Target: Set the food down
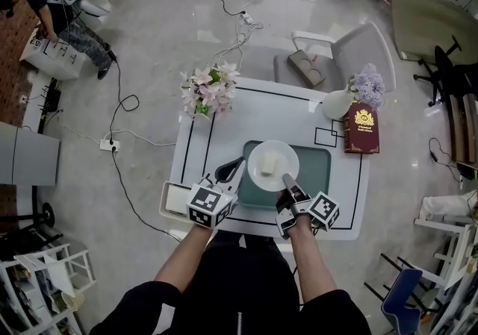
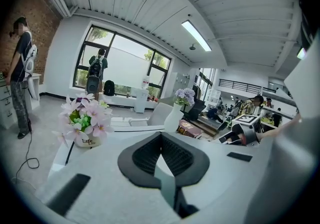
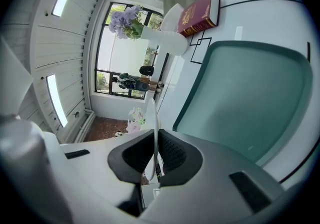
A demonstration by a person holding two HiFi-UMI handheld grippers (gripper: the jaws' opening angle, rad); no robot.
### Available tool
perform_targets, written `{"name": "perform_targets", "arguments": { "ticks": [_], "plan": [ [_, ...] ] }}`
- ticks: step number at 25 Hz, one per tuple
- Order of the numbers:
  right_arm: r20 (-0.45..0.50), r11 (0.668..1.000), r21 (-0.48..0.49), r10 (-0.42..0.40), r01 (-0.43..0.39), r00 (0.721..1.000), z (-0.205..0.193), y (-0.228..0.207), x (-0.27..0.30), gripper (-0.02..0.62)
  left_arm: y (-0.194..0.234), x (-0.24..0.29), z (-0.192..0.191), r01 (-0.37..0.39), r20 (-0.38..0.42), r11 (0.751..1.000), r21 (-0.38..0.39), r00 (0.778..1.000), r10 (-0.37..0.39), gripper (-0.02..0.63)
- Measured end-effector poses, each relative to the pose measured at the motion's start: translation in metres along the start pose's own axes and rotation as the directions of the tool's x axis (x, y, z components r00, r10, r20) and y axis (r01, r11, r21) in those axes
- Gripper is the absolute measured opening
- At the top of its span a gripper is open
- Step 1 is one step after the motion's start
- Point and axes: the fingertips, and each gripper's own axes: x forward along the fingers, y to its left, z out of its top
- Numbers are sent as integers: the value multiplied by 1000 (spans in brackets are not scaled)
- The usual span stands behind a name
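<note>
A round white plate carrying a pale block of food sits over the teal tray on the white table. My right gripper is shut on the plate's near rim. In the right gripper view that rim runs edge-on between the pads, with the tray spread out beside it. I cannot tell whether the plate rests on the tray. My left gripper is at the tray's left edge, beside the plate. Its jaws stand closed, with only a thin grey-green sliver between them.
A pot of pink flowers stands at the table's far left. A white vase of purple flowers and a red book stand at the far right. A grey chair is behind the table. Cables cross the floor.
</note>
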Motion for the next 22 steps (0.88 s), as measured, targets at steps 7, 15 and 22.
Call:
{"name": "perform_targets", "arguments": {
  "ticks": [7,15,22],
  "plan": [
    [-44,1000,9,-18,19,999,-1,-18,11,23,2,0,-6,-34,-11,999,-7,999,33,6],
    [-78,997,4,-76,77,994,0,-49,20,24,3,-2,-13,-59,-28,998,-13,998,58,6],
    [-101,990,-31,-137,135,985,-3,-72,26,23,2,-2,-13,-64,-30,998,-20,998,64,6]
  ]
}}
